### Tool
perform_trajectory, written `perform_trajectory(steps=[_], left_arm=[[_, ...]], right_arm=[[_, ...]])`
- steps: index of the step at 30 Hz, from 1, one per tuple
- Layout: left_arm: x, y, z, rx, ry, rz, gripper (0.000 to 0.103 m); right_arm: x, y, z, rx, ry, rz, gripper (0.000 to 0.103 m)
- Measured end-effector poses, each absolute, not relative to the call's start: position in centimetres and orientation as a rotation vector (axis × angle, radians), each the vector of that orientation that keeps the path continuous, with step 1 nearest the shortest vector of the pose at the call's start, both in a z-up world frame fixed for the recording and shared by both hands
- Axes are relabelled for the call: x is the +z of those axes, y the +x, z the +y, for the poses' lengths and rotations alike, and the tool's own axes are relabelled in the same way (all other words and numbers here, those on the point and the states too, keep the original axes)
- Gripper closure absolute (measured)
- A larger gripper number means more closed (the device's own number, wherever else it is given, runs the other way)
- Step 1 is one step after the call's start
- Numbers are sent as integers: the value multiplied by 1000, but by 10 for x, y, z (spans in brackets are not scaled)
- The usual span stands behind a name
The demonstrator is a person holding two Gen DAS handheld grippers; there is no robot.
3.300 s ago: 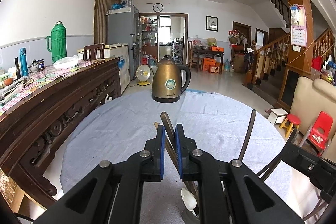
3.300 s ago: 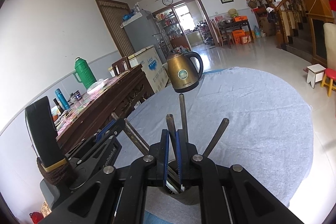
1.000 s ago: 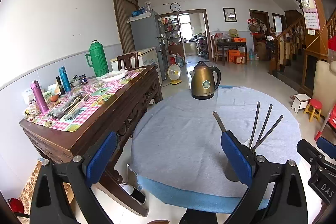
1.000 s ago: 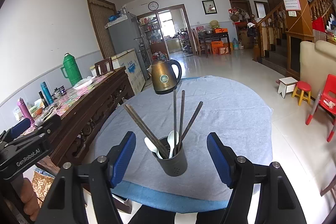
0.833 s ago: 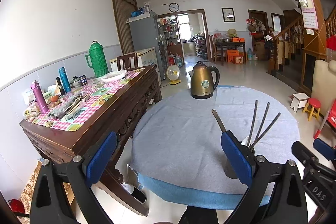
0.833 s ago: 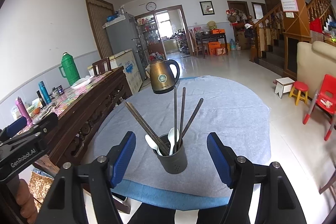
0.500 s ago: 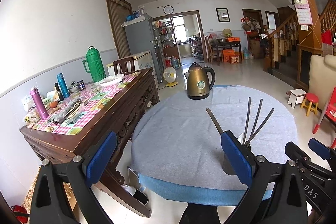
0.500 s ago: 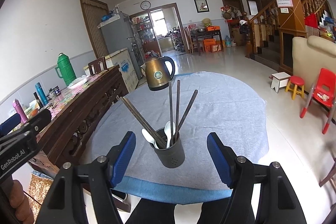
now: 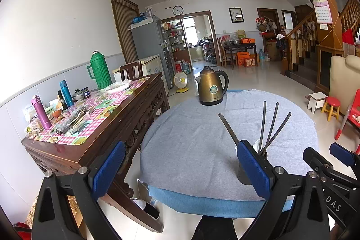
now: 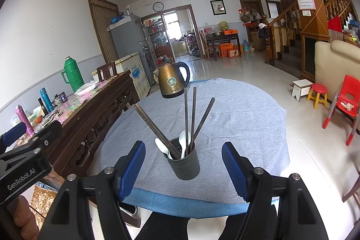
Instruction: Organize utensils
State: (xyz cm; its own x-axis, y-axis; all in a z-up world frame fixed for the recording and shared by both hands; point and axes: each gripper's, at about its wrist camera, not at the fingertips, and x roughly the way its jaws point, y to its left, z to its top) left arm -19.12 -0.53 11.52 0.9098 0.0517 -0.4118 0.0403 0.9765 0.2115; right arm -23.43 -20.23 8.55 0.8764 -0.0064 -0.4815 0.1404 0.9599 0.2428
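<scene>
Both the left gripper [image 9: 180, 167] and right gripper [image 10: 183, 169] stood wide open, empty. The utensil holder [image 10: 185, 164] sat just beyond the right fingers [image 10: 132, 169], centred between them.

Grey tablecloth [image 10: 236, 118] (blue-edged), bronze kettle [image 10: 172, 82], dark holder [image 10: 185, 164].

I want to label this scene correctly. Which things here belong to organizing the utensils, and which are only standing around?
Belongs to the job:
- dark grey metal utensil holder
- dark chopsticks
- white plastic spoons

Only standing around:
- brass-coloured electric kettle
- green thermos flask
- red plastic chair
</scene>
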Motion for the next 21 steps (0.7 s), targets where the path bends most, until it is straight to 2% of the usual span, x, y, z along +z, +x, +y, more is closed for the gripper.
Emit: perform_trajectory(steps=[21], left_arm=[[110, -195, -4, 2, 210, 435, 3]], right_arm=[[93, -233, -188, -81, 244, 489, 29]])
